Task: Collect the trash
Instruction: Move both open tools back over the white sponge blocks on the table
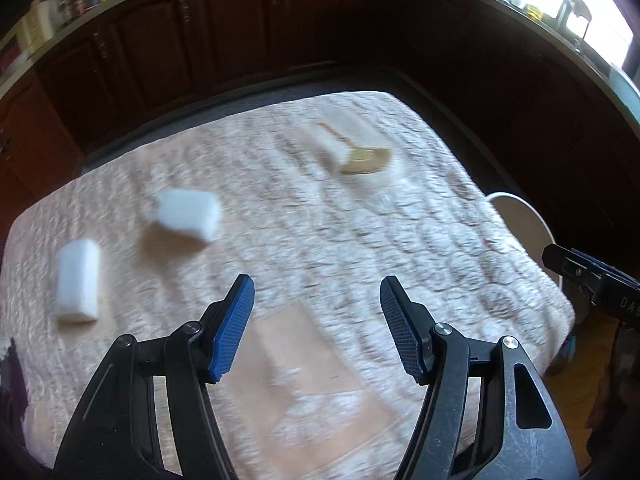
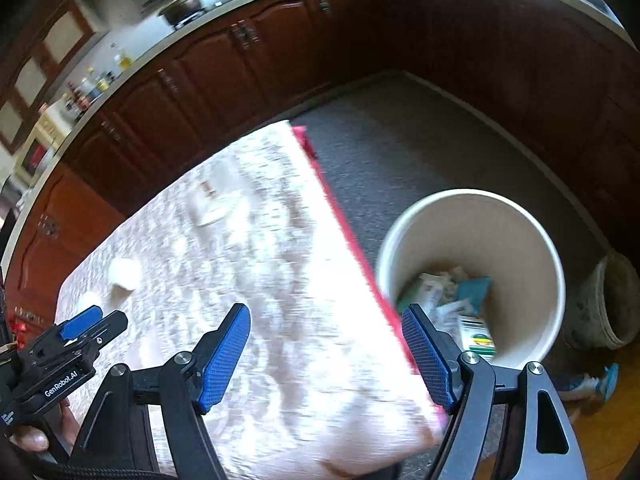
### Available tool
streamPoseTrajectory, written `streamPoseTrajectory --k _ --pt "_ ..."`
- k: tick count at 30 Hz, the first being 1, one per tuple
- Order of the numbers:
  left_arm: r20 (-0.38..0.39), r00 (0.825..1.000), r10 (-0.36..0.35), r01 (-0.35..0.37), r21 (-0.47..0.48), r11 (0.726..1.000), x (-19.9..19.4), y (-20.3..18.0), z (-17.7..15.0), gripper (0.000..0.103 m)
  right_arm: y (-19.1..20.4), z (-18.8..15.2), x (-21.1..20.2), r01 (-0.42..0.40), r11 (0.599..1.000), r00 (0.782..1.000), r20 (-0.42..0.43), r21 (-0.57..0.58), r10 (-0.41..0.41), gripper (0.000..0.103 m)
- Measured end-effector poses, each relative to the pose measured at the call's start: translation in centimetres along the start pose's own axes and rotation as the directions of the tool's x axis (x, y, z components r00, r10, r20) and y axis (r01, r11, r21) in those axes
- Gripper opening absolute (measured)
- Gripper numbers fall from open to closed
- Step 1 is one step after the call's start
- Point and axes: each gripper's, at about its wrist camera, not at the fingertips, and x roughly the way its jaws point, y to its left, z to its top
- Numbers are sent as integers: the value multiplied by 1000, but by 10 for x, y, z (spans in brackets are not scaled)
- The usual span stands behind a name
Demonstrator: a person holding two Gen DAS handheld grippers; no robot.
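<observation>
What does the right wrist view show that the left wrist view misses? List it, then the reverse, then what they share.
Only the right wrist view shows the inside of the round white waste bucket, with crumpled wrappers and packets at its bottom, plus a grey bucket behind it.

Only the left wrist view shows the flat tan paper scrap clearly, and both white foam blocks in full.

Both show the pale patterned tablecloth, the dark wooden cabinets, and the open left gripper and right gripper, each empty.
</observation>
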Motion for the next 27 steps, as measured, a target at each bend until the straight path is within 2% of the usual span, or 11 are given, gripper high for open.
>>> streamPoseTrajectory --k 7,13,18,22,27 --pt "-18 998 64 -65 -99 993 -6 71 -10 64 54 0 26 -71 992 996 -54 -102 66 78" --pt "-52 991 120 -128 -210 969 -5 141 -21 64 96 -3 49 -132 976 988 -106 -173 115 79" --pt "-76 992 102 -120 -293 949 -2 190 -24 67 140 -3 71 -183 956 977 -147 -230 152 80" --pt "-90 991 95 -119 -316 941 4 214 -24 68 176 -2 89 -223 927 968 -178 -303 175 82" --pt "-114 986 123 -156 -340 927 24 240 -20 68 210 -2 109 -251 897 958 -227 -363 176 82"
